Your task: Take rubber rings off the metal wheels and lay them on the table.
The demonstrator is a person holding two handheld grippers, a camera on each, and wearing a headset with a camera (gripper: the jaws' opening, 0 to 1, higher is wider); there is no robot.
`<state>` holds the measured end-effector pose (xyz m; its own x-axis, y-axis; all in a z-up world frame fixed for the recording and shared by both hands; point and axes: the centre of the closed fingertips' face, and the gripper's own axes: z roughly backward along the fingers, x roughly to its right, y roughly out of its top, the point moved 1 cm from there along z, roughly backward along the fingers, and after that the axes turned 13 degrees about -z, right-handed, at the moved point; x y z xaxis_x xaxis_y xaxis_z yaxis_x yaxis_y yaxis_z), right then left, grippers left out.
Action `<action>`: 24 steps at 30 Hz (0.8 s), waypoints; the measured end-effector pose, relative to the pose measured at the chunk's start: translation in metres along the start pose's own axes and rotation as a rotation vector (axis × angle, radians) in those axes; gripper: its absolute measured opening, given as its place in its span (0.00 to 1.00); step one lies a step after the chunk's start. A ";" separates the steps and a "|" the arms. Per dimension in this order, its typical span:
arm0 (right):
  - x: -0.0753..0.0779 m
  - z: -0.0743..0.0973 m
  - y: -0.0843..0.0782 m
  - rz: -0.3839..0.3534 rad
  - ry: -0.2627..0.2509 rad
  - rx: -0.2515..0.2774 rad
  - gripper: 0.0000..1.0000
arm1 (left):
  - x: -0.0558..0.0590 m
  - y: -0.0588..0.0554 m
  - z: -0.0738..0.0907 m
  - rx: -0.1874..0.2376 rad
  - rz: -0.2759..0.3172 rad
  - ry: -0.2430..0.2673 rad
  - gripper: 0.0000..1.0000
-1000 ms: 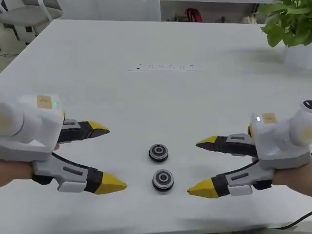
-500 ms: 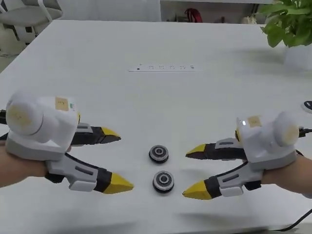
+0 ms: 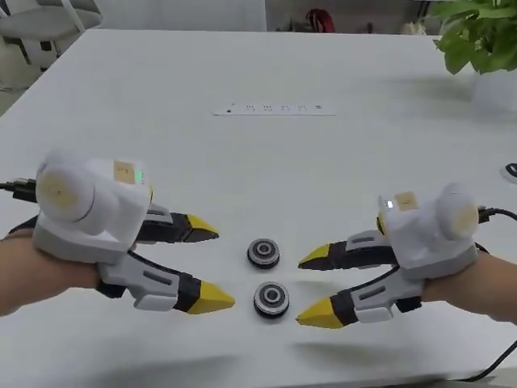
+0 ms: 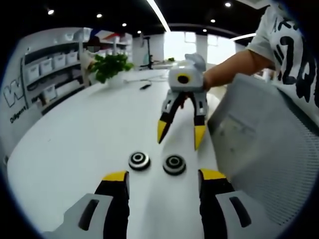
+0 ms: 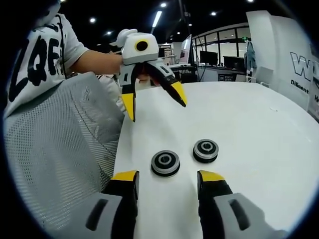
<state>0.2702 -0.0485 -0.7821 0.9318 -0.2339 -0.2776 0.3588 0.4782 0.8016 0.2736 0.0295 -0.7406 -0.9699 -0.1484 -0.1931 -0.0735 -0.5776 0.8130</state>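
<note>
Two small metal wheels with black rubber rings lie flat on the white table, one farther [image 3: 263,253] [image 4: 139,160] [image 5: 206,150] and one nearer [image 3: 271,299] [image 4: 174,164] [image 5: 165,163]. My left gripper [image 3: 214,267] [image 4: 164,178] [image 5: 153,104] is open, its yellow tips just left of the wheels. My right gripper [image 3: 311,284] [image 5: 168,178] [image 4: 179,134] is open on their right, facing the left one. Both grippers are empty and apart from the wheels.
A white power strip [image 3: 275,110] lies farther back on the table [image 3: 161,121]. A potted plant [image 3: 477,36] stands at the far right corner. A cable [image 3: 493,368] runs off the near right edge. An office chair [image 3: 44,28] stands beyond the far left corner.
Both grippers have moved inward toward the two wheels, narrowing the gap between them. The wheels have not moved.
</note>
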 end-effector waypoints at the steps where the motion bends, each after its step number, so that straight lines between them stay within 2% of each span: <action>1: 0.000 -0.001 0.000 0.000 0.002 -0.001 0.44 | 0.000 0.000 -0.001 -0.001 0.000 -0.004 0.57; 12: -0.002 -0.008 -0.001 0.006 0.025 -0.014 0.36 | 0.005 0.001 -0.018 0.003 -0.006 -0.048 0.52; 21: -0.002 -0.012 -0.001 0.005 0.032 -0.008 0.31 | 0.011 0.000 -0.030 -0.001 0.012 -0.081 0.49; 24: -0.002 -0.014 -0.001 0.008 0.031 -0.010 0.30 | 0.014 -0.001 -0.033 -0.004 0.021 -0.096 0.45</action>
<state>0.2686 -0.0369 -0.7899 0.9360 -0.2035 -0.2873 0.3513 0.4885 0.7987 0.2681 0.0013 -0.7622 -0.9889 -0.0831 -0.1230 -0.0527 -0.5784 0.8140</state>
